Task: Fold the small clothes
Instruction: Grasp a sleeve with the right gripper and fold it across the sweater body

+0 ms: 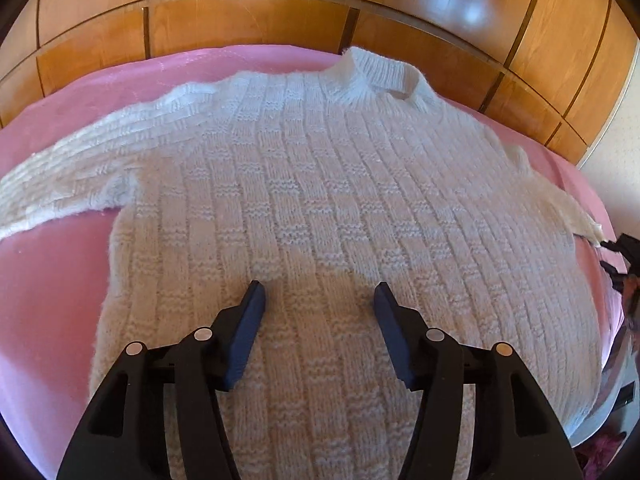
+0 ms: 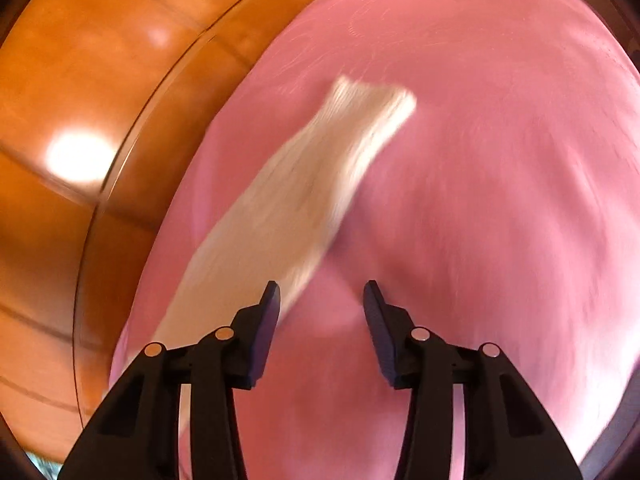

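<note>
Evidently soft and light, the white knitted sweater (image 1: 320, 200) lies flat on the pink bed (image 1: 52, 280). Left gripper (image 1: 319, 286) and right gripper (image 2: 319, 285): jaws open, empty. Best grasped at the sleeve (image 2: 312, 184) cuff.

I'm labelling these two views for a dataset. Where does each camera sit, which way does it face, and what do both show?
Left wrist: sits on the left gripper, looking forward and down over a spread white knit sweater; its two open fingers show.
Right wrist: sits on the right gripper, angled down at a blurred sweater sleeve; its two open fingers show, nothing between them.
Shared: the sweater, the pink bedcover and the wooden wardrobe panels.
</note>
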Demonstrator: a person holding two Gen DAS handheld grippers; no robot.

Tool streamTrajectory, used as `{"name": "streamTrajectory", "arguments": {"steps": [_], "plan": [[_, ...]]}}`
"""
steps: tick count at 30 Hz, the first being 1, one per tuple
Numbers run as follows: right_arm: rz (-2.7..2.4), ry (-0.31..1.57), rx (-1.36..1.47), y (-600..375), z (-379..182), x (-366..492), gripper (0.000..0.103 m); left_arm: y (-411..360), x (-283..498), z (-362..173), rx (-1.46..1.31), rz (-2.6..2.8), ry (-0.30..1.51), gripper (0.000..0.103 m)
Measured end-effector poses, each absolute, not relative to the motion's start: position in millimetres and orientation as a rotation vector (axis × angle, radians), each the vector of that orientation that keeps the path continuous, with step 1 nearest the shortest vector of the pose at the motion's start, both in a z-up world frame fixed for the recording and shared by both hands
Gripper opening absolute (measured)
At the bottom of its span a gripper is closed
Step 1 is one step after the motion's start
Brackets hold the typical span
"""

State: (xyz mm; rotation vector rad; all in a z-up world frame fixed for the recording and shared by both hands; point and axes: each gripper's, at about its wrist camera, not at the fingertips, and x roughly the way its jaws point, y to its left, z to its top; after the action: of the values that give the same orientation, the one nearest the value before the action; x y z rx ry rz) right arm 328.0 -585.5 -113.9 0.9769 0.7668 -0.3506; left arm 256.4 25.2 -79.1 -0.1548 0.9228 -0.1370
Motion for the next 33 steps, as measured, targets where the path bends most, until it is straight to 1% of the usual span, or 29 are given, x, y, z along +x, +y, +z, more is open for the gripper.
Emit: {"name": "streamTrajectory", "arguments": {"steps": [3,4,6,7,9,12,14,18,22,26,27,28,29,30,31,33], "plan": [[-0.397,0.765,0.959,-597.9,-114.5,345.9,0.043,23.3,259.0,-78.8,-0.155,-0.138,0.928,0.061],[-0.414,0.771,0.939,-594.4,-113.9,354.5,0.04,21.4,261.3,-78.5,-0.155,-0.141,0.931,0.064],[-0.44,0.804,0.881,-591.5,-110.5,369.8,0.028,19.3,263.3,-77.9,-0.15,-0.14,0.934,0.066],[-0.438,0.82,0.857,-589.6,-107.8,375.1,0.006,18.8,263.4,-77.9,-0.148,-0.143,0.935,0.069],[-0.41,0.81,0.81,-577.5,-93.0,384.8,0.006,17.7,263.5,-77.7,-0.15,-0.146,0.937,0.07],[-0.27,0.746,0.748,-543.2,-56.8,391.2,0.006,18.2,263.7,-77.1,-0.162,-0.153,0.94,0.072],[-0.147,0.713,0.684,-502.5,-29.6,395.9,0.006,19.7,265.2,-75.9,-0.18,-0.157,0.946,0.072],[0.071,0.692,0.585,-417.0,0.2,406.2,0.006,26.8,267.5,-71.9,-0.242,-0.175,0.963,0.072],[0.259,0.705,0.474,-315.4,12.7,419.9,0.006,37.8,270.5,-67.8,-0.348,-0.187,0.976,0.072],[0.439,0.761,0.368,-209.9,2.5,419.7,0.006,45.5,275.6,-60.6,-0.44,-0.231,0.963,0.072],[0.484,0.776,0.347,-189.5,-1.4,418.0,0.007,46.3,277.0,-56.8,-0.453,-0.24,0.951,0.072],[0.51,0.783,0.334,-175.6,-2.8,416.7,0.011,46.6,278.4,-54.0,-0.461,-0.247,0.943,0.073],[0.539,0.785,0.326,-160.7,-5.1,412.4,0.026,46.5,280.1,-51.2,-0.467,-0.256,0.935,0.072],[0.554,0.782,0.336,-154.6,-6.7,407.9,0.038,45.7,282.8,-47.6,-0.47,-0.267,0.924,0.072],[0.556,0.778,0.348,-151.9,-5.9,410.8,0.053,44.5,285.0,-45.8,-0.47,-0.272,0.922,0.072],[0.555,0.771,0.372,-153.8,-4.9,401.5,0.055,42.2,290.5,-44.2,-0.478,-0.288,0.918,0.072]]}}
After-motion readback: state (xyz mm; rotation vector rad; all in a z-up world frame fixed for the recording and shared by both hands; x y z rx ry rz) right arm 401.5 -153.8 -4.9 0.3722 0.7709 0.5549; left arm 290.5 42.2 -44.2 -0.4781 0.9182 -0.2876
